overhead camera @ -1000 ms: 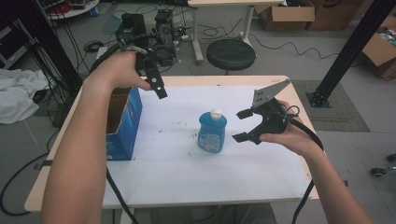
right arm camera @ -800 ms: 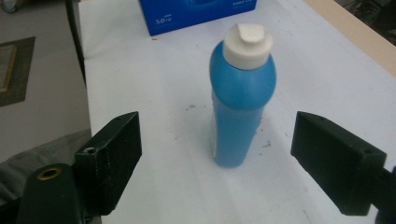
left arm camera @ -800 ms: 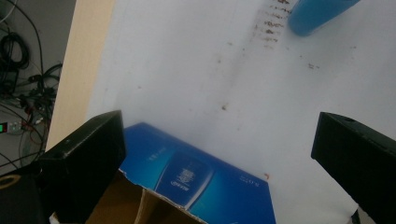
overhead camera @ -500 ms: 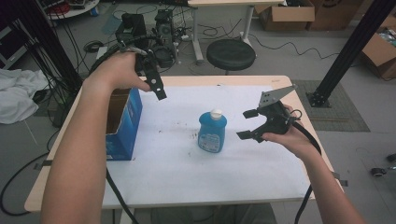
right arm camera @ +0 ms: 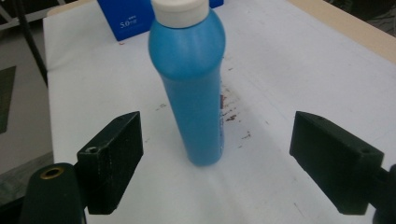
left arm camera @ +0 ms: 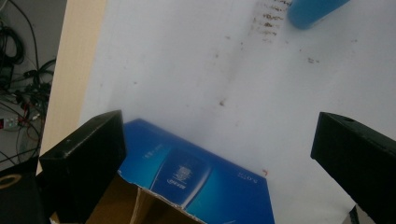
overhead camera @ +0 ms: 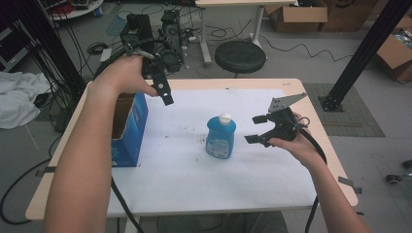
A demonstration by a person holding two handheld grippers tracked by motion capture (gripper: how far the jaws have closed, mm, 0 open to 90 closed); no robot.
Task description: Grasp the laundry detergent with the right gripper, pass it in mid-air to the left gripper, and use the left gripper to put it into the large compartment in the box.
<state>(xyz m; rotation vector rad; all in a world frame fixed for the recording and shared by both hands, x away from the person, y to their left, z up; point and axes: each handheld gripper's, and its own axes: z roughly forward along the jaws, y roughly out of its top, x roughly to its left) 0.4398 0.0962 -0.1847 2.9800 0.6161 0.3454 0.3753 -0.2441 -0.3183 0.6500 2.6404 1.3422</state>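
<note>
Standing upright near the middle of the white sheet, the blue bottle (overhead camera: 220,138) with its white cap (overhead camera: 225,118) is the thing we are after. Its long axis runs straight up from the counter (overhead camera: 301,87), so its narrow sides are what we can take hold of.

Our right gripper (overhead camera: 256,129) sits just to the right of it, at about the height of the bottle's body, with the jaws spread wide and nothing between them yet. In the right gripper view the bottle (right arm camera: 194,88) rises dead centre between the two black jaws, a little way ahead of them and touching neither. That lining-up is what the coming move turns on, as we judge it: the bottle lies straight ahead of the right gripper, so a level push forward should bring the jaws to either side of the body, and closing them across the upright axis would grip it.

Our left gripper (overhead camera: 164,92) is well apart from the bottle, held high over the near corner of the open blue carton (overhead camera: 132,131) at the left of the counter. Its jaws are spread as well and hold nothing. In the left gripper view we look down on the carton (left arm camera: 196,186), with the bottle (left arm camera: 313,11) far off at the top edge. The right hand is clearly the nearer one.
</note>
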